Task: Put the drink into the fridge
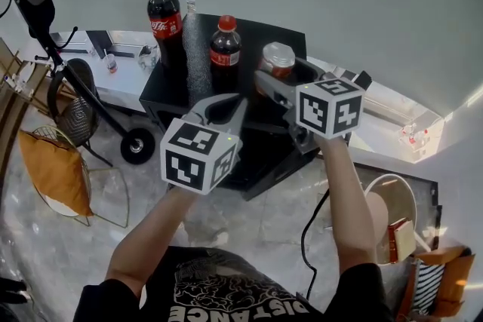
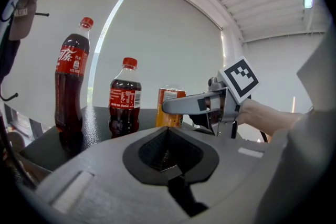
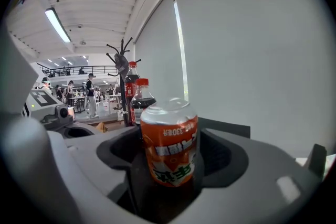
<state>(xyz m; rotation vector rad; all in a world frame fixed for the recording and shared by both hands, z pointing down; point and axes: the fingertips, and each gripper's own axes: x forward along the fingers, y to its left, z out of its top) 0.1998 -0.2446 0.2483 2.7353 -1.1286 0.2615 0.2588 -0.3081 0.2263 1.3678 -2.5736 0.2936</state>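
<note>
An orange drink can [image 1: 278,59] stands on top of the low black fridge [image 1: 195,41], its print upside down. My right gripper [image 1: 281,73] is open with the can [image 3: 169,147] between its jaws, and dark gaps show on both sides of it. To the can's left stand a short cola bottle [image 1: 226,47] and a tall cola bottle [image 1: 166,17], both with red caps. My left gripper [image 1: 238,100] is shut and empty, hovering in front of the short bottle [image 2: 125,98] and pointing toward it.
A chair with an orange cushion [image 1: 51,168] and a black stand on wheels [image 1: 136,145] are on the left. A white table [image 1: 124,83] lies behind the fridge. A black cable [image 1: 308,237] and a round bin [image 1: 394,201] are on the right.
</note>
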